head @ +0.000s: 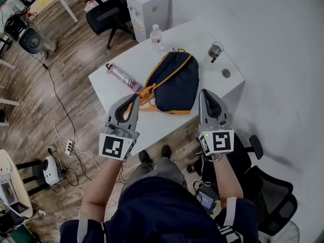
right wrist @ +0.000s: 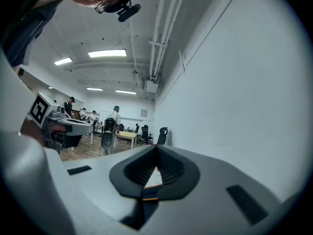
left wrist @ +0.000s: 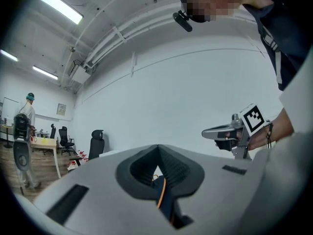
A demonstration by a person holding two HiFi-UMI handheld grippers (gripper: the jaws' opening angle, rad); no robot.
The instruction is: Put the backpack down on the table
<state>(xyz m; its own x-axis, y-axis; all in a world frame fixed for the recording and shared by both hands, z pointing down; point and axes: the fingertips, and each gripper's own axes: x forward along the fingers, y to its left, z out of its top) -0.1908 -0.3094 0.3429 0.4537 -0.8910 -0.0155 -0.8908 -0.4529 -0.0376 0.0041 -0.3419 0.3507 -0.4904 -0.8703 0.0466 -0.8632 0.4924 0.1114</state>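
The dark blue backpack (head: 172,82) with orange trim lies flat on the white table (head: 167,121), its orange straps trailing to the left. My left gripper (head: 134,97) hovers over the table's near left part, its tips close beside the straps, jaws shut with nothing seen between them. On the other side my right gripper (head: 206,91) is raised near the backpack's right edge, shut and empty. In the left gripper view the left gripper (left wrist: 157,147) has its tips together above the backpack (left wrist: 165,199). The right gripper view shows the right gripper (right wrist: 157,147) likewise closed over the backpack (right wrist: 146,205).
On the table stand a clear water bottle (head: 156,36), a pink bottle lying down (head: 123,76) and a glass (head: 215,49). A white cabinet (head: 148,6) and office chairs (head: 104,16) are behind; another chair (head: 268,186) is at my right. Cables and a power strip (head: 69,147) lie on the floor.
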